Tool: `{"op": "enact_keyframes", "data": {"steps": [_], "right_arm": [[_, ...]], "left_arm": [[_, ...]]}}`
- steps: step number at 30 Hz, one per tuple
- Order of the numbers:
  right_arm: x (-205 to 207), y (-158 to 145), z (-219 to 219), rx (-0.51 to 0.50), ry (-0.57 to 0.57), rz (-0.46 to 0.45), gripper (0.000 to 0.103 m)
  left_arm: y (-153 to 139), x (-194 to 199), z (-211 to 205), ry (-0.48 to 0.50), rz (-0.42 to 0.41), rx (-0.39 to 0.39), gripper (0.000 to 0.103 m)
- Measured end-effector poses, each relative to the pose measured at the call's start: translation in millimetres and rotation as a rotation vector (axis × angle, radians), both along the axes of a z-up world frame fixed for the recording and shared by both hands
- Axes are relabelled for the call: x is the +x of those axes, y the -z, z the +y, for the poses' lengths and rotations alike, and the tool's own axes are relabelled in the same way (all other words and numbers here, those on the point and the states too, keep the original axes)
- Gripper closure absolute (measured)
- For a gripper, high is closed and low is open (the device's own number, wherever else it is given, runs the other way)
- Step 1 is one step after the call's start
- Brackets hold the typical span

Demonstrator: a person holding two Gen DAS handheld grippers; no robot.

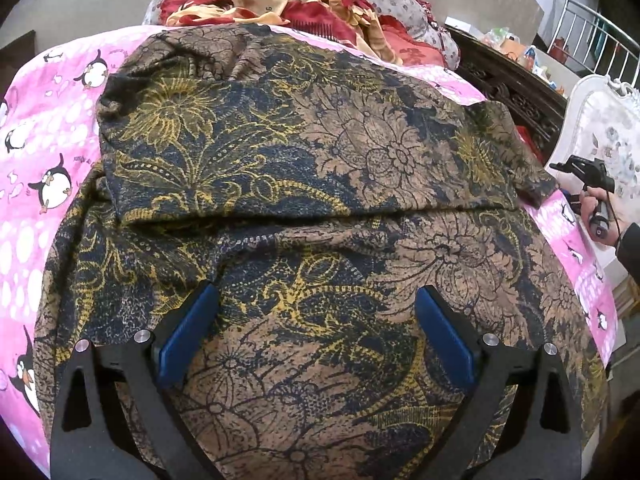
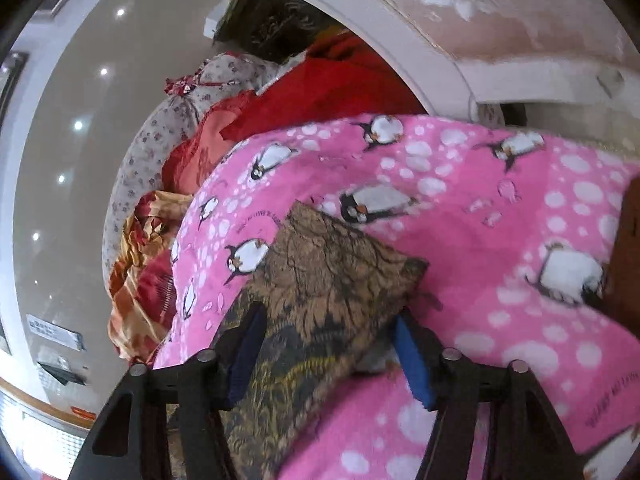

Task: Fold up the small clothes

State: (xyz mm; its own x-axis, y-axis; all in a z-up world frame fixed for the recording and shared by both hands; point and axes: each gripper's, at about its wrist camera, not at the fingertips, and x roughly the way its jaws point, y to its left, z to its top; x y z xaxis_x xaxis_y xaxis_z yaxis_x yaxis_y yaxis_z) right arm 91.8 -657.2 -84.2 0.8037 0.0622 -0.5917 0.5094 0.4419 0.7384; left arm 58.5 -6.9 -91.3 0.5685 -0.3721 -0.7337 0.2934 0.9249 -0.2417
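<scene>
A brown, navy and yellow floral garment (image 1: 320,168) lies spread on a pink penguin-print sheet (image 1: 44,128), its far part folded over the near part along a crease across the middle. My left gripper (image 1: 316,320) is open, its blue pads (image 1: 188,332) wide apart just above the near part of the garment, holding nothing. My right gripper (image 2: 328,352) is open around a corner of the same garment (image 2: 332,264) at the sheet's edge; the jaws stand on either side of the cloth. In the left wrist view the right gripper (image 1: 584,168) shows at the far right, held by a hand.
A heap of red, orange and grey floral bedding (image 1: 296,0) lies behind the garment. A dark carved bed frame (image 1: 516,88) and a white padded headboard (image 1: 604,136) stand to the right. In the right wrist view the pink sheet (image 2: 460,220) fills the middle, red cloth (image 2: 352,80) beyond.
</scene>
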Motion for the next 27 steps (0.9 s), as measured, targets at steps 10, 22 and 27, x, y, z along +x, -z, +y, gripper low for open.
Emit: {"op": "enact_keyframes", "data": {"steps": [10,22,27], "right_arm": [[-21,-67,22,-0.235,0.019,-0.042,0.098],[-91,-265,107,-0.550,-0.010,-0.362,0.098],[-63,-255,189,-0.566,-0.206,-0.352,0.098]], "left_arm": [[-1,1,2,0.001,0.002,-0.016,0.004],[-3,-2,9,-0.012,-0.001,-0.059,0.004],[-22,-23,45,-0.125,-0.028,-0.104,0.004]]}}
